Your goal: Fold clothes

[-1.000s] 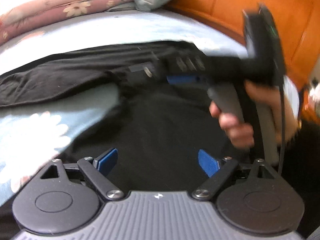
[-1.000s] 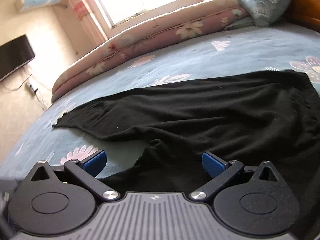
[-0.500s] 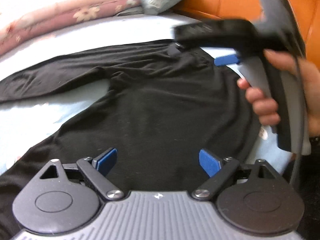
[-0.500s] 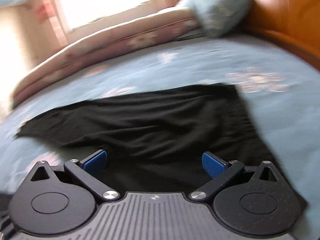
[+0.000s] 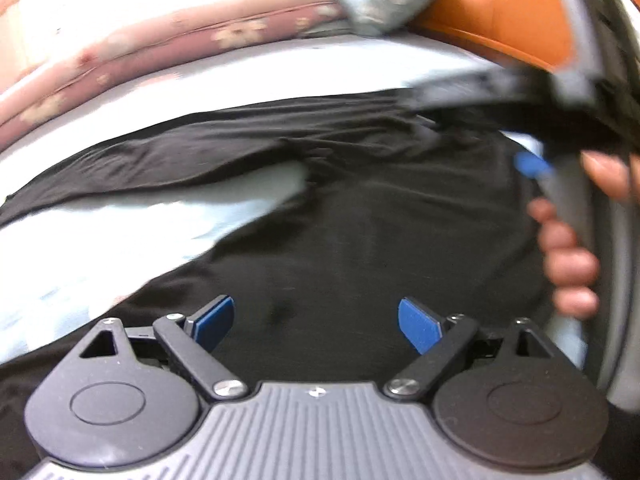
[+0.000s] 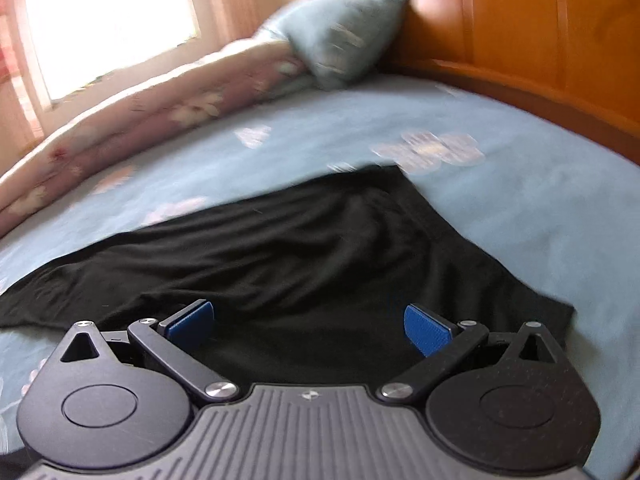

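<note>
Hovering with jaws spread wide and empty, left gripper (image 5: 316, 320) over the body of a black long-sleeved top (image 5: 360, 220); right gripper (image 6: 308, 328) likewise wide and empty above the same cloth, blue pads clear of it in both wrist views.

Lying spread on the bed, body near the grippers, one sleeve (image 5: 160, 160) stretched off toward 9 o'clock in the left view, a straight edge with a corner near 12 o'clock in the right view. Wrinkled and limp, so probably thin knit: light, soft, no stiffness, likely to sag and bunch between two pinch points and to cling a little to the sheet. Best taken at an edge or seam, pinched in a shallow bite at the corner or the sleeve end rather than mid-panel.

Showing at 3 o'clock in the left view, a hand (image 5: 568, 256) round the other tool's handle.

Resting below, a pale blue floral bedsheet (image 6: 520, 200), soft and yielding. Lying beyond, a rolled pink floral quilt (image 6: 140, 120) at 10 o'clock, a blue-grey pillow (image 6: 340, 40) at 12, an orange wooden headboard (image 6: 520, 32) at 2, a bright window (image 6: 108, 20) at 11.
</note>
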`<state>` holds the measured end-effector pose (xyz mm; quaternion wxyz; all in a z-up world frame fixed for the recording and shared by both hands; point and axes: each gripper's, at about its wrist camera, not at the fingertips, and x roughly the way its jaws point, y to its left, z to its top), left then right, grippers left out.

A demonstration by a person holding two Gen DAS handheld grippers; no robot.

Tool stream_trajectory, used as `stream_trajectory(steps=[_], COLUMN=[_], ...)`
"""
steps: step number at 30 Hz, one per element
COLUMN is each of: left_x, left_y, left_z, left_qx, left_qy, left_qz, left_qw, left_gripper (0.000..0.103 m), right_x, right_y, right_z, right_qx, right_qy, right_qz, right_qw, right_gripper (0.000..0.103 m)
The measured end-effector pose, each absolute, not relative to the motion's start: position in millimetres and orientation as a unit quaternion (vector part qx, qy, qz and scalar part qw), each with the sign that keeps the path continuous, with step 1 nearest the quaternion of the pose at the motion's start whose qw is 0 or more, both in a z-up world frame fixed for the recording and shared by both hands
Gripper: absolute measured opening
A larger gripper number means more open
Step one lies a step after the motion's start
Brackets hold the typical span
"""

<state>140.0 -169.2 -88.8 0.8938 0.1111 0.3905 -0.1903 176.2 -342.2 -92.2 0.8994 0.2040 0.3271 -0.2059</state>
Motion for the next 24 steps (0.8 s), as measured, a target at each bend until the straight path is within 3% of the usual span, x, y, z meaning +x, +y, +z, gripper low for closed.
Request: stream_trajectory(steps=[8,15,24], left_x=[159,160,129], left_y=[-145,-143,-227], left_z=[-101,-98,-95], left_qx=[0.04,0.012,0.162], left_qy=[0.438,0.452,0.399], left_qz=[-0.164,-0.181,-0.322], left_qw=[0.883,0.873,0.843], left_gripper=[0.09,0.089,0.09], right_x=[171,176,161], right_y=[-344,-392,-456], right_z=[-102,-113,-77], right_qx=[0.236,0.325,0.377], right_qy=[0.333,0.399,0.389], right_qz=[-0.234,-0.203,-0.065], right_qw=[0.883,0.833,0.838], right_gripper=[0.103,0.103,0.103])
